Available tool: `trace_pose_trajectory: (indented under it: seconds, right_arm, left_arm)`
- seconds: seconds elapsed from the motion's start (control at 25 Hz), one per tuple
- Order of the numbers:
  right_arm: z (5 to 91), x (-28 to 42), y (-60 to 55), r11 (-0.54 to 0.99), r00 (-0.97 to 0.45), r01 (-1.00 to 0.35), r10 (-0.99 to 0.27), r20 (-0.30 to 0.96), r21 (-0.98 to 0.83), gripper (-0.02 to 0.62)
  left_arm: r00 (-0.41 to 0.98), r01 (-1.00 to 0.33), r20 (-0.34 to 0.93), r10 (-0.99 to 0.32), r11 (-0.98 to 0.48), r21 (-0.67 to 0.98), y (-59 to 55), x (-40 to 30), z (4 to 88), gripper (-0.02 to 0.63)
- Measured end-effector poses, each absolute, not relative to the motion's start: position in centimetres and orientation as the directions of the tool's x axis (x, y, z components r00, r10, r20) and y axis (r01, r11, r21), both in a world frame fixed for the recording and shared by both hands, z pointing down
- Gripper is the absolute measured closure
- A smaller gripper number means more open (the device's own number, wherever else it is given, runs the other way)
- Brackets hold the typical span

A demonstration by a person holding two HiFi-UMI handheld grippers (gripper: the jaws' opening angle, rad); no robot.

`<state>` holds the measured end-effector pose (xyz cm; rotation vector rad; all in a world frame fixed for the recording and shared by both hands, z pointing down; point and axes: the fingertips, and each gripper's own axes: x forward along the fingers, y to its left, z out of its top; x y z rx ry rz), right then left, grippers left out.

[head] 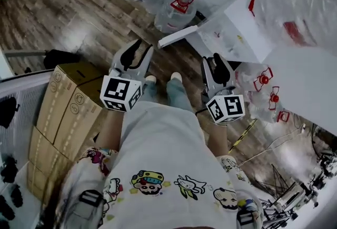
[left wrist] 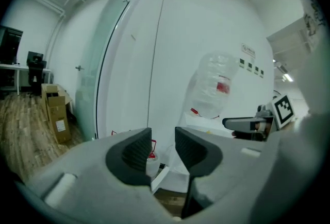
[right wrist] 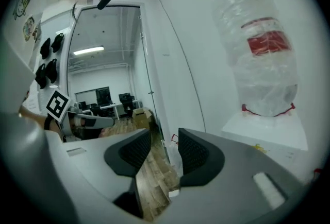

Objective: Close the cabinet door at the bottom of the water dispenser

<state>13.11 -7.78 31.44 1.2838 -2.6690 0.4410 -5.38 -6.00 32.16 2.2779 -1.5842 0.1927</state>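
The white water dispenser (head: 237, 33) stands at the right with a clear bottle (head: 305, 1) on top. Its bottom cabinet door (head: 176, 37) stands open, swung out over the wood floor. My left gripper (head: 141, 48) hovers a little short of the door's edge, open and holding nothing. My right gripper (head: 216, 59) hangs open and empty near the dispenser's front. In the left gripper view the jaws (left wrist: 162, 150) frame the door edge (left wrist: 161, 177) below the bottle (left wrist: 214, 89). From the right gripper (right wrist: 165, 153) view, the bottle (right wrist: 263, 58) and dispenser top (right wrist: 268, 130) show to the right.
Two water bottles (head: 181, 4) with red handles stand on the floor beyond the door, and more bottles (head: 263, 86) sit to the dispenser's right. Stacked cardboard boxes (head: 68, 101) line the left side. The person's legs and feet (head: 174, 78) are between the grippers.
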Motion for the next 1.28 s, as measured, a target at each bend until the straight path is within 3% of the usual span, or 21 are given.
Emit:
trace_pose_trajectory:
  seconds: [0.2, 0.64, 1.28]
  right_arm:
    - [31.9, 11.9, -10.6, 0.752, -0.772, -0.630, -0.580, 0.258, -0.195, 0.436]
    - [35.5, 7.9, -12.0, 0.908, -0.897, -0.372, -0.299, 0.325, -0.192, 0.436]
    - [45.7, 3.1, -12.6, 0.908, -0.874, -0.324, -0.180, 0.451, -0.266, 0.433]
  left_arm:
    - [0.217, -0.965, 0.295, -0.931, -0.159, 0.208, -6.7, -4.2, 31.9, 0.469]
    - [0.014, -0.973, 0.351, -0.936, 0.067, 0.219, -3.5, -4.5, 35.3, 0.469]
    - [-0.030, -0.952, 0.442, -0.896, 0.162, 0.262, -2.9, -7.2, 44.0, 0.469]
